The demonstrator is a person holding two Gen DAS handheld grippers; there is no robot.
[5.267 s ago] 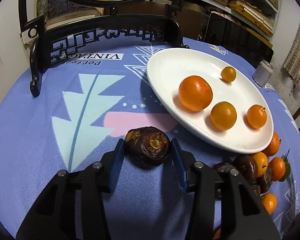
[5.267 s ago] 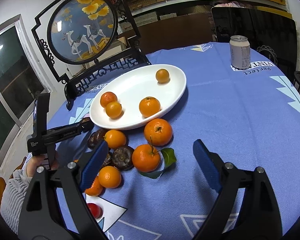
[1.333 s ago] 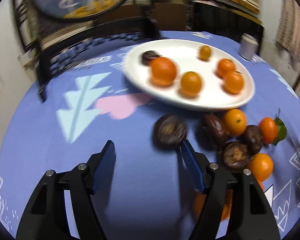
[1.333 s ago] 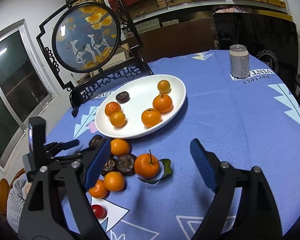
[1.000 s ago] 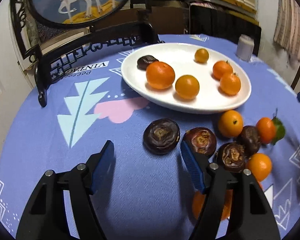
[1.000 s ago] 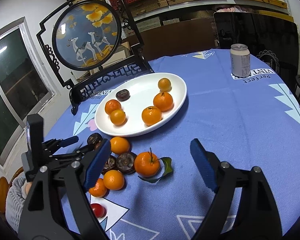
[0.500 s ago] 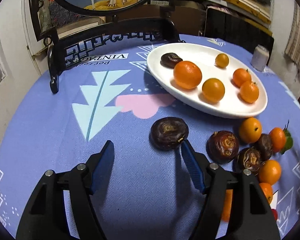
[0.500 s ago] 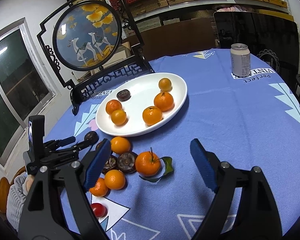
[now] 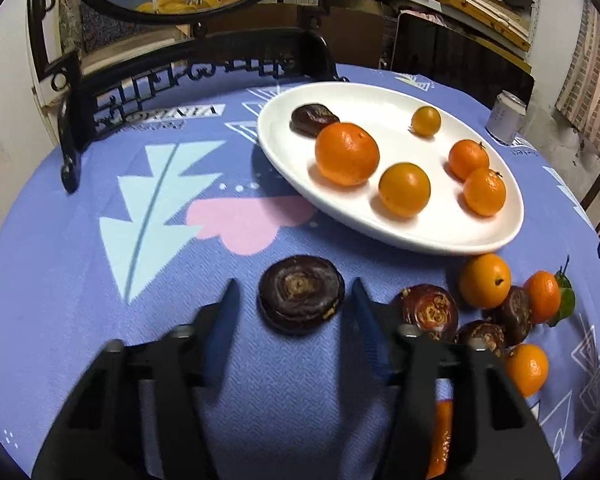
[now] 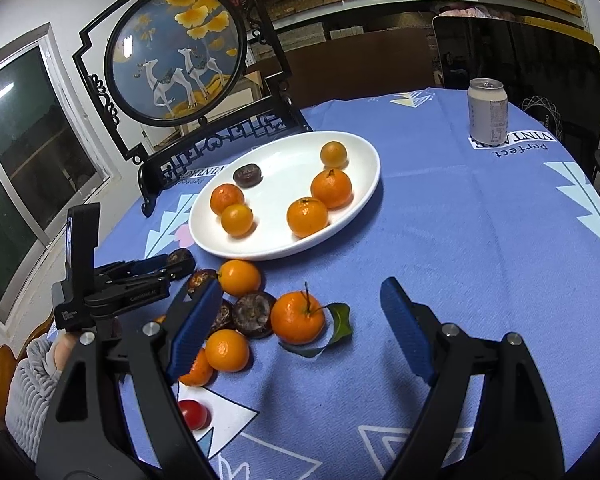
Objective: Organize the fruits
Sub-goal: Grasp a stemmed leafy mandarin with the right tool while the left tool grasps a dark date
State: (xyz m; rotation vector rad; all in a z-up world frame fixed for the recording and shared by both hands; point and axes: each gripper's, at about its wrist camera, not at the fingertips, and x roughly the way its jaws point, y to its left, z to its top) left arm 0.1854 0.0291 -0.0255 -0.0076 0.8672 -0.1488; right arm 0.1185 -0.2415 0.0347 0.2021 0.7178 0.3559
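Observation:
A flat, dark brown wrinkled fruit [image 9: 301, 299] lies on the blue cloth between the fingers of my left gripper [image 9: 294, 300]. The jaws are closing, with narrow gaps still showing on both sides of the fruit. In the right wrist view the left gripper [image 10: 174, 264] is at the left with that fruit [image 10: 181, 257] at its tips. The white plate [image 9: 380, 98] holds several oranges and one dark fruit [image 9: 312, 119]. My right gripper [image 10: 298, 296] stands open and empty above a stemmed orange with a leaf [image 10: 297, 317].
Loose oranges and dark fruits [image 9: 428, 312] cluster below the plate's near rim, with a small red fruit [image 10: 192, 414] close by. A black ornamental screen [image 10: 176, 52] stands behind the plate and a can [image 10: 487, 111] at the far right. A person's grey sleeve [image 10: 28, 384] is at the left edge.
The left gripper's fingers have narrowed around the dark fruit, which now sits centred between them. The right gripper and the other fruits have not moved.

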